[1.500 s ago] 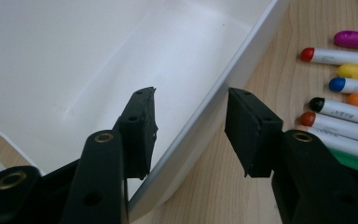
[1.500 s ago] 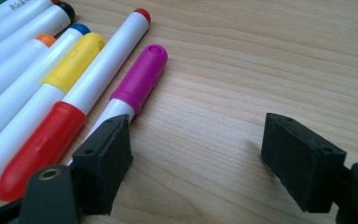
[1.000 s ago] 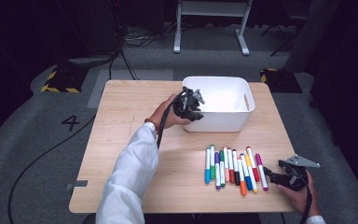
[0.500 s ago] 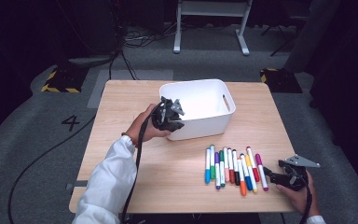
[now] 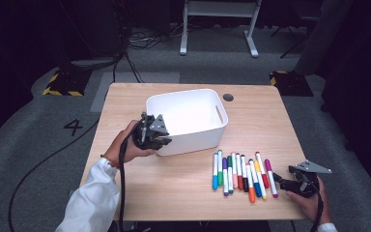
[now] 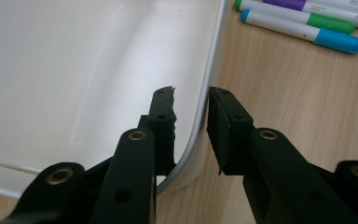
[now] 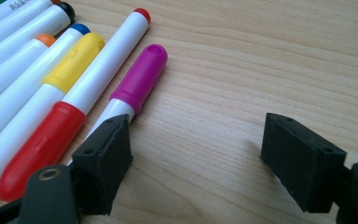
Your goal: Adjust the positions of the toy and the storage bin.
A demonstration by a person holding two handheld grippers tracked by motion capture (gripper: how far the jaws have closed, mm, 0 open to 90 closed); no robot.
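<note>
White plastic bin (image 5: 188, 121), pinched at its rim by the left gripper (image 5: 160, 140), has slid toward frame centre, nearer the markers (image 5: 241, 171); right gripper (image 5: 281, 183) rests spread.

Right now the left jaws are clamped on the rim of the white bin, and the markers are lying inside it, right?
Not quite. The left gripper does clamp the white bin at its rim, but the markers lie in a row on the table beside the bin, as the high view shows.
</note>
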